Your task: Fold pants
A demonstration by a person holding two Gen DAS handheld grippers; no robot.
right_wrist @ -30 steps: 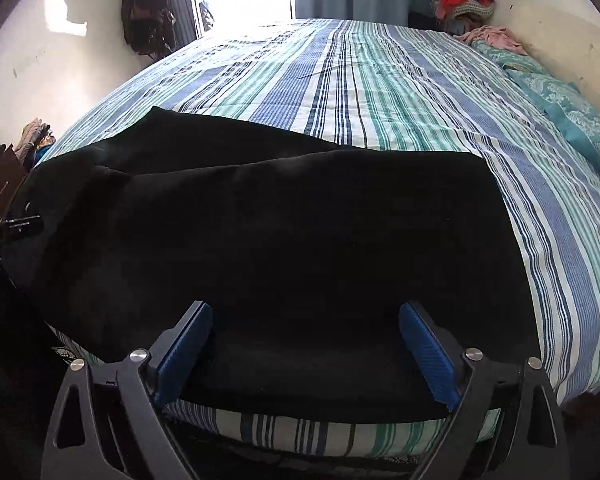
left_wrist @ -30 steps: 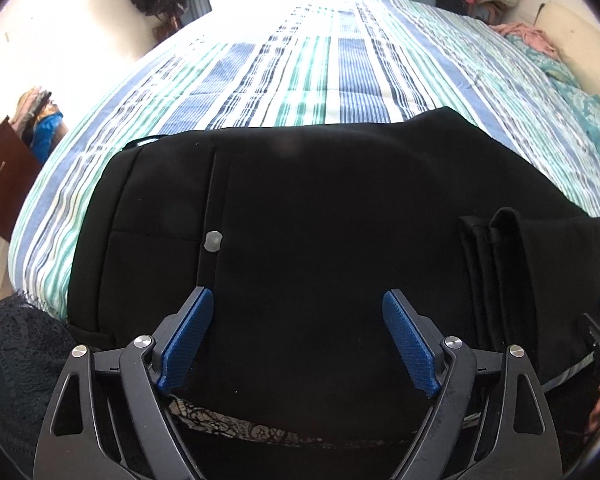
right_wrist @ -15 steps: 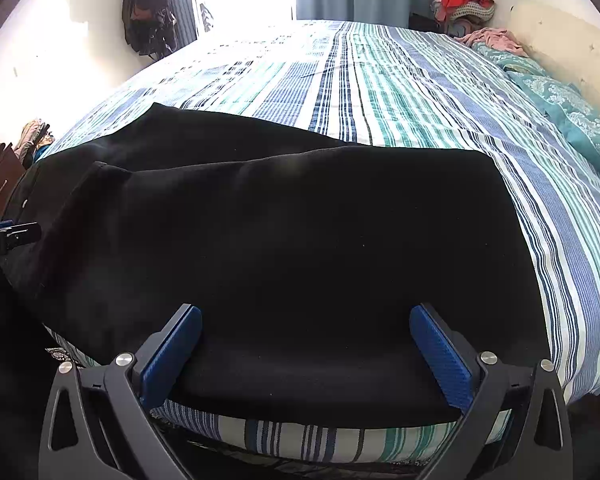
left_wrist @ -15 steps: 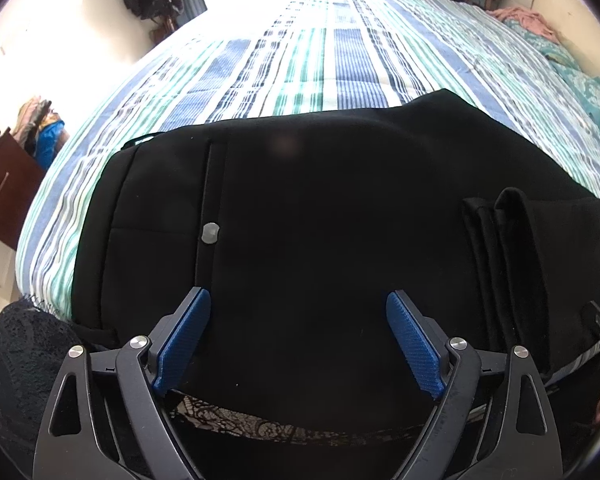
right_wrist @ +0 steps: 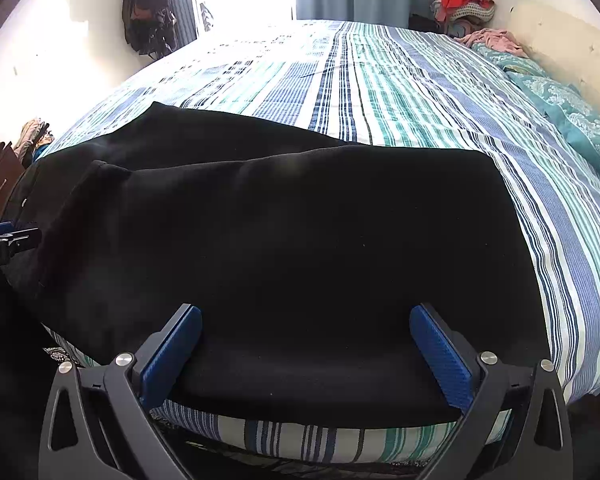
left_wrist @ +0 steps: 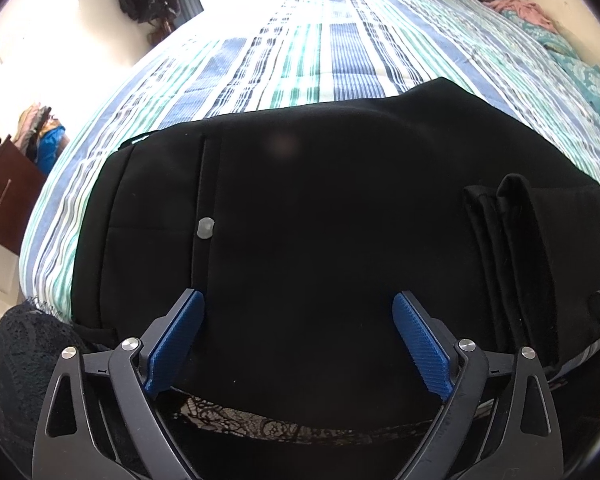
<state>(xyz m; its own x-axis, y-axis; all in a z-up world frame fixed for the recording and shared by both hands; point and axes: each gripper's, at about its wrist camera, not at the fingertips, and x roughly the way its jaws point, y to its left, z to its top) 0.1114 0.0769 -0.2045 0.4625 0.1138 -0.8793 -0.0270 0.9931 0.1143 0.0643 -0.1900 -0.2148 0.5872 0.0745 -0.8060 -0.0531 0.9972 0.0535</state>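
Black pants (left_wrist: 320, 208) lie flat near the front edge of a striped bed (left_wrist: 332, 52). Their waistband end with a grey button (left_wrist: 205, 228) shows in the left wrist view, and a folded leg edge (left_wrist: 512, 240) lies at the right. My left gripper (left_wrist: 298, 312) hovers over the seat area; its jaws are opening, with nothing pinched between the blue pads. In the right wrist view the leg part of the pants (right_wrist: 300, 248) fills the middle. My right gripper (right_wrist: 306, 328) stands open above the front hem, pads clear of the cloth.
The striped bedspread (right_wrist: 380, 92) stretches far behind the pants. Teal pillows (right_wrist: 572, 120) and a heap of clothes (right_wrist: 466, 8) lie at the far right. A brown cabinet (left_wrist: 4, 196) stands left of the bed. Dark lace fabric (left_wrist: 16, 352) hangs below the front edge.
Both grippers' jaws have spread wider. The left view has shifted slightly, so the pants sit a little higher in frame. The pants themselves have not moved.
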